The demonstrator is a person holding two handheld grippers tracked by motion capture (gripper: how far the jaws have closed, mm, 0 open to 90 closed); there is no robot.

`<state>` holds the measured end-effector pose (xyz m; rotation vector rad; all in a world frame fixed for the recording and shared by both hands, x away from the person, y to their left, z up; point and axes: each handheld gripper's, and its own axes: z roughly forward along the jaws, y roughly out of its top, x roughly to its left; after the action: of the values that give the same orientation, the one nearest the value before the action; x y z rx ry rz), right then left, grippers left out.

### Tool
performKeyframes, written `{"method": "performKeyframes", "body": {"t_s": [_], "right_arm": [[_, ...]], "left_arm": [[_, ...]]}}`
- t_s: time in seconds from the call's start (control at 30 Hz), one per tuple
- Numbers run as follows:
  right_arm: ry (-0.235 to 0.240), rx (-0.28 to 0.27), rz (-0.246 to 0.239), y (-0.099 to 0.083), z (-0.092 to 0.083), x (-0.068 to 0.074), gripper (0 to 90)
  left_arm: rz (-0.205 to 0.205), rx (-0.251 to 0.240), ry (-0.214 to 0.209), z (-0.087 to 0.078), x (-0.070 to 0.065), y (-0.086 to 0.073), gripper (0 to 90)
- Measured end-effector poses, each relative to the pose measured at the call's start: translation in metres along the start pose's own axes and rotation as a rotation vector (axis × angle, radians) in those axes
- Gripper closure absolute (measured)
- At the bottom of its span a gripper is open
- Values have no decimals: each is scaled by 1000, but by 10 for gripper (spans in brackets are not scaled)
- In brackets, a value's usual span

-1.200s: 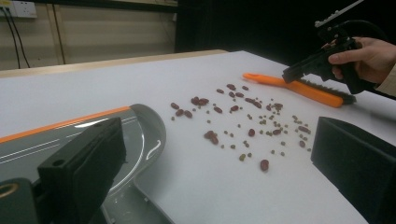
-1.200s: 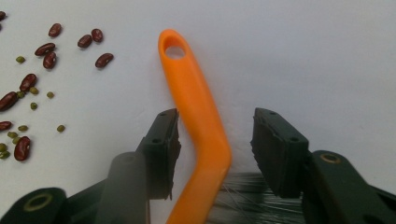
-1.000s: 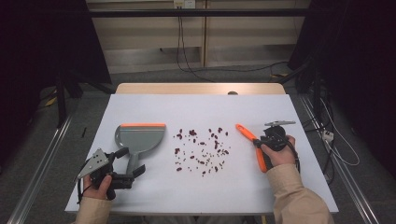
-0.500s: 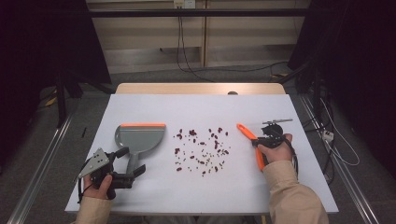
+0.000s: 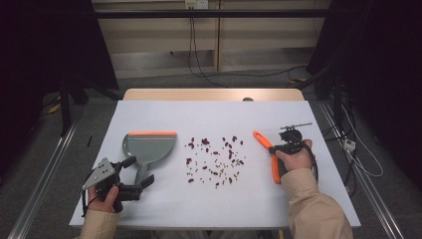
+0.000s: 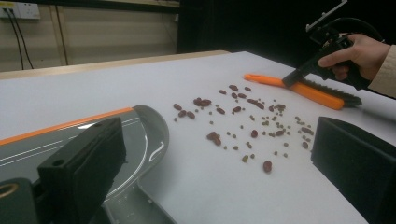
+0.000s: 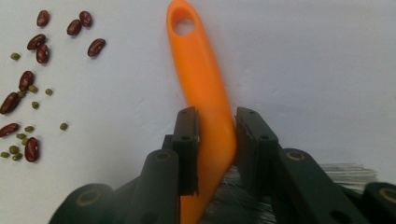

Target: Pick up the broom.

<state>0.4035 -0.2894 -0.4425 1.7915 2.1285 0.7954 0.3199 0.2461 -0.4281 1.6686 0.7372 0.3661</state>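
A grey dustpan [image 5: 149,149] with an orange lip lies left of centre on the white table. My left gripper [image 5: 140,171] is open, its jaws wide apart on either side of the pan's handle; the left gripper view has the dustpan [image 6: 140,135] under its left jaw. Red and green beans [image 5: 214,159] lie scattered mid-table. An orange brush [image 5: 263,141] lies to their right, bristles toward the person. My right gripper [image 7: 215,114] is shut on the brush handle [image 7: 201,70] just ahead of the bristles. It rests low on the table.
The white table top [image 5: 209,114] ends in a wooden strip at the far edge. Cables trail over the floor behind and to the right. Dark curtains stand on both sides. Bare table surface lies beyond the beans and near the front edge.
The right hand and its gripper have shifted slightly left and forward along the brush handle. The left gripper, dustpan and beans have not moved.
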Motion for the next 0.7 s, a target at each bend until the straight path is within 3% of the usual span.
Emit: {"method": "performKeyframes", "body": {"t_s": [0.1,0.27,0.37,0.47,0.7], "right_arm": [[7,3,6,0,0,-1,705],[14,9,-23,3,1,1,705],[19,-14,-41,4,4,2,703],[35,-23,-30,4,6,0,701],[-2,12,-48,9,4,3,666]], "left_arm": [[1,1,-1,1,-1,0,29],[6,11,-13,5,-3,0,29],[3,10,-14,5,-2,0,29],[2,10,-10,5,-1,0,29],[4,12,-12,5,-1,0,29]]}}
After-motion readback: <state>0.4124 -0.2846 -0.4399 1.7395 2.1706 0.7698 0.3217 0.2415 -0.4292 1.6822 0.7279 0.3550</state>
